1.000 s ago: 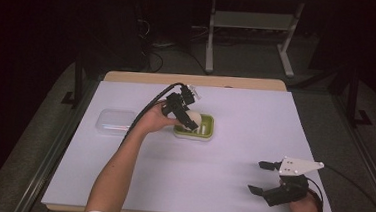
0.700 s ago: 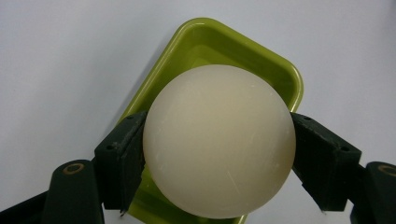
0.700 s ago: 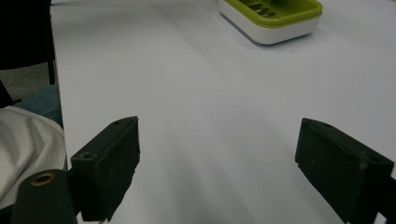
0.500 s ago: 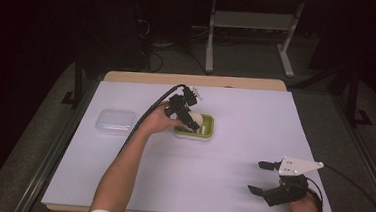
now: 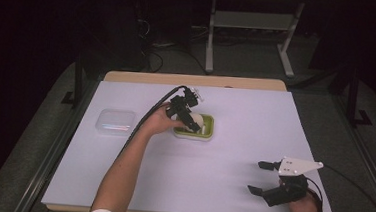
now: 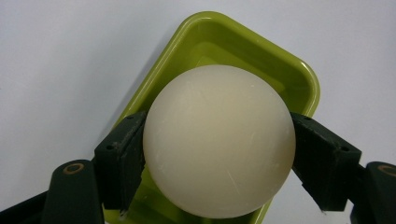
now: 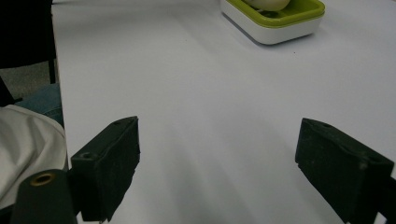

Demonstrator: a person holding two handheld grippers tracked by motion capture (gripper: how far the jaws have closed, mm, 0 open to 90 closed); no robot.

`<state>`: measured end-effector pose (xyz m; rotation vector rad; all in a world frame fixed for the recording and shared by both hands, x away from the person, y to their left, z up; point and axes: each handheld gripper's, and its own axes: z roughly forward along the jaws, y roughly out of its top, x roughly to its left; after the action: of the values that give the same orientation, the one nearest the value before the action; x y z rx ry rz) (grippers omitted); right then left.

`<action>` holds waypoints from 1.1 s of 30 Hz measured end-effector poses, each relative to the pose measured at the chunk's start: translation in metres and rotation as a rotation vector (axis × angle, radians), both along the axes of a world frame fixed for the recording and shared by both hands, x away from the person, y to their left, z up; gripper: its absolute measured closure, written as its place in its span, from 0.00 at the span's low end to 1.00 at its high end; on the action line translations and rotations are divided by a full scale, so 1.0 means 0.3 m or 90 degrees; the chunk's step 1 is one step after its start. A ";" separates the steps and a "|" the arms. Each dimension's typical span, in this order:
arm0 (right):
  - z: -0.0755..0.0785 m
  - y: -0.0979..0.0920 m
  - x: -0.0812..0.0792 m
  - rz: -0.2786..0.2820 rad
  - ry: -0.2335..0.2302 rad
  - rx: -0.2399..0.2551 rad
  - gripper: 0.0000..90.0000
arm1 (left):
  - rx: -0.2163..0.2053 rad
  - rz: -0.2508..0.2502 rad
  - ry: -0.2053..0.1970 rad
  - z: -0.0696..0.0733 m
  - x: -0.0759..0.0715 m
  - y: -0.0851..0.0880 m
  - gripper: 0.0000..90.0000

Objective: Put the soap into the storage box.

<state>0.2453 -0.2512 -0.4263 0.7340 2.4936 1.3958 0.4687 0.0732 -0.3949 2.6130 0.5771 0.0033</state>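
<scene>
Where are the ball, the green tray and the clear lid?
ball (image 6: 219, 140), left gripper view, middle of its pale surface between the jaws
green tray (image 6: 261, 56), left gripper view, far rim above the ball
clear lid (image 5: 115, 122), high view, centre of its top, left of the tray

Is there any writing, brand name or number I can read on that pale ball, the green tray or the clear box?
None to read: the ball held in the left gripper, the green tray and the clear box show no words, numbers or signs. The right gripper bears none either.
</scene>
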 end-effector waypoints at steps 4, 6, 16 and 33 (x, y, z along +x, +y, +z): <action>0.000 0.000 0.000 -0.001 0.001 0.001 0.15 | 0.006 0.003 0.003 -0.006 0.003 0.001 0.28; 0.000 0.000 -0.001 -0.001 0.001 0.000 0.15 | 0.013 0.001 0.008 -0.011 0.005 0.000 0.28; 0.000 0.001 0.000 0.002 -0.002 0.000 0.15 | 0.020 0.000 0.007 -0.024 0.009 -0.006 0.28; -0.001 0.006 0.000 0.004 0.000 -0.001 0.15 | 0.025 0.007 0.011 -0.024 0.008 0.001 0.27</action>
<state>0.2454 -0.2493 -0.4265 0.7256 2.4994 1.3950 0.4712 0.0735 -0.4022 2.6497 0.6034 -0.0042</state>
